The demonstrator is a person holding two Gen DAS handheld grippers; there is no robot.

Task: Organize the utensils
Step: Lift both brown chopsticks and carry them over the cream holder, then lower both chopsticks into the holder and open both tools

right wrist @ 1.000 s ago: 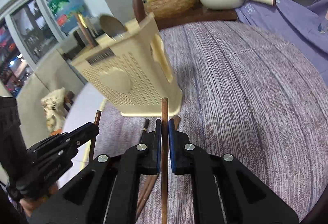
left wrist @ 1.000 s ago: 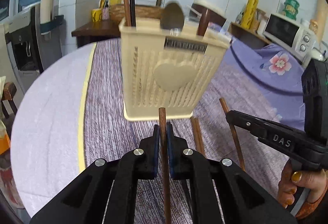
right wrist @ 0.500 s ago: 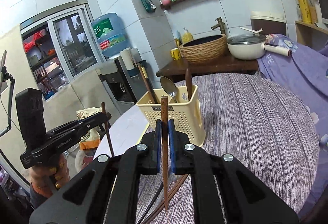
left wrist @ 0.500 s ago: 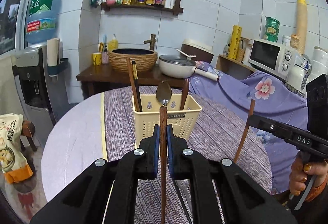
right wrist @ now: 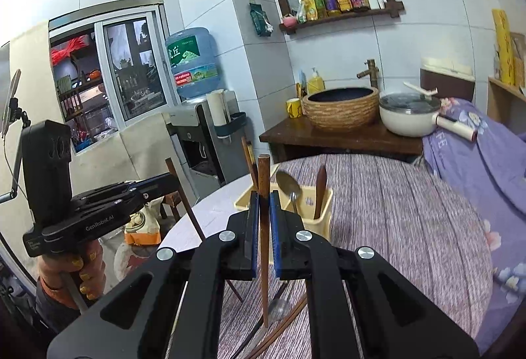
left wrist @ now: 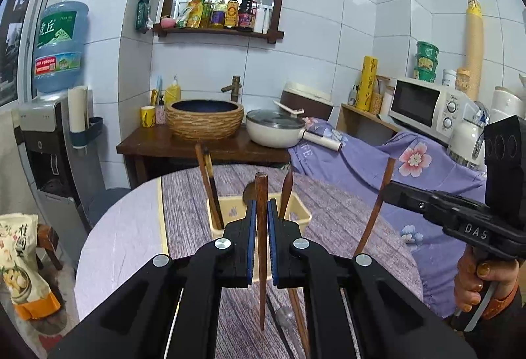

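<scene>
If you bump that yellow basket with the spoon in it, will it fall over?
Probably it would tip fairly easily. The yellow utensil basket looks like thin, slotted plastic, so likely light. It stands tall on the striped tablecloth, and the spoon and chopsticks lean well above its rim, which may make it top-heavy. A gentle nudge might only slide it.

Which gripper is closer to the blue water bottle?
Left: the left gripper hangs by the table edge nearest the blue water bottle; the right gripper is across, toward the purple cloth.

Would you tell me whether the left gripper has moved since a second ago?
Yes: the left gripper has risen and backed away from the yellow utensil basket.
</scene>
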